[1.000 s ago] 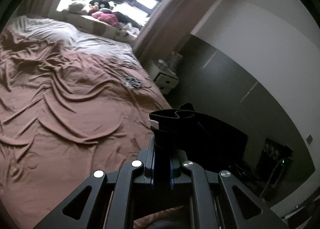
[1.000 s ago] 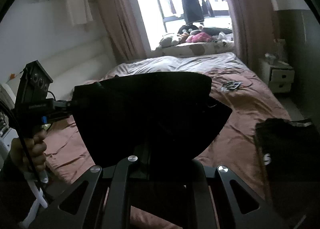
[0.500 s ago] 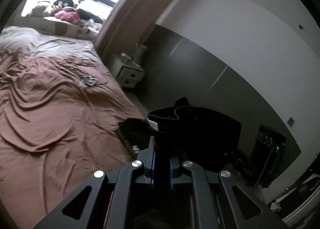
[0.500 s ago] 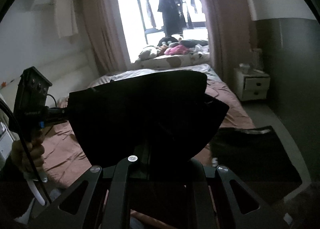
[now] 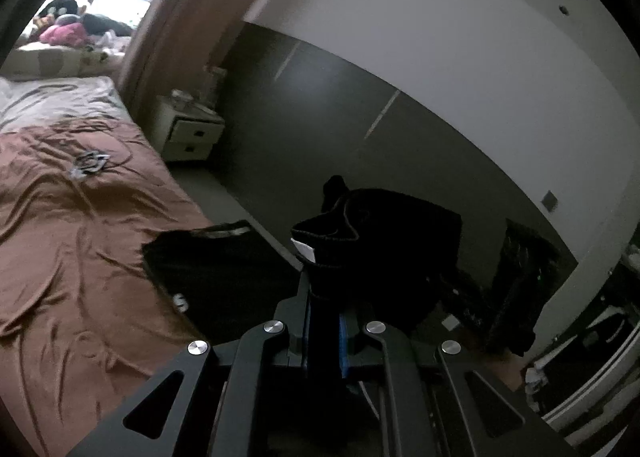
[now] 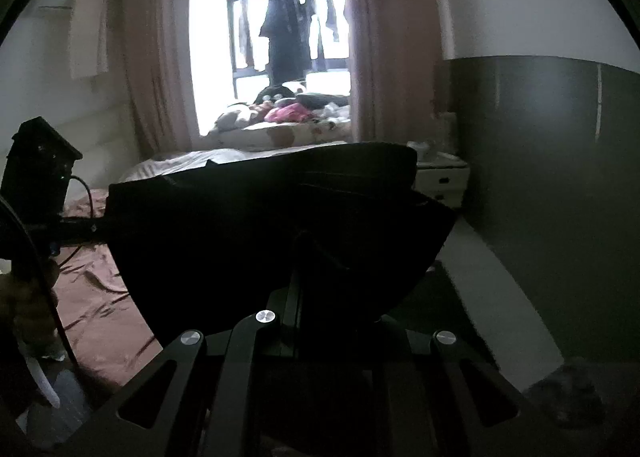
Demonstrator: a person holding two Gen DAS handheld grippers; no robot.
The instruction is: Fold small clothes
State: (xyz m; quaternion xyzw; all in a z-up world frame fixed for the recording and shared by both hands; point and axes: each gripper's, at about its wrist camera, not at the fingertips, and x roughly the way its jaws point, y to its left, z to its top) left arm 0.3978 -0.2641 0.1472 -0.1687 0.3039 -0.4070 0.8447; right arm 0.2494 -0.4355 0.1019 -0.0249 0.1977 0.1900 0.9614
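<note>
Two grippers hold one black garment [image 6: 272, 225] in the air above the bed [image 5: 60, 225], whose brown sheet is rumpled. The cloth is stretched between them and fills the middle of the right wrist view, hiding much of the bed. A second black garment [image 5: 216, 273] lies flat at the bed's corner. A white nightstand [image 5: 188, 133] stands by the curtain. The left gripper [image 5: 324, 297] is clamped on the waistband; the right gripper [image 6: 298, 297] is closed on the cloth's lower edge.
</note>
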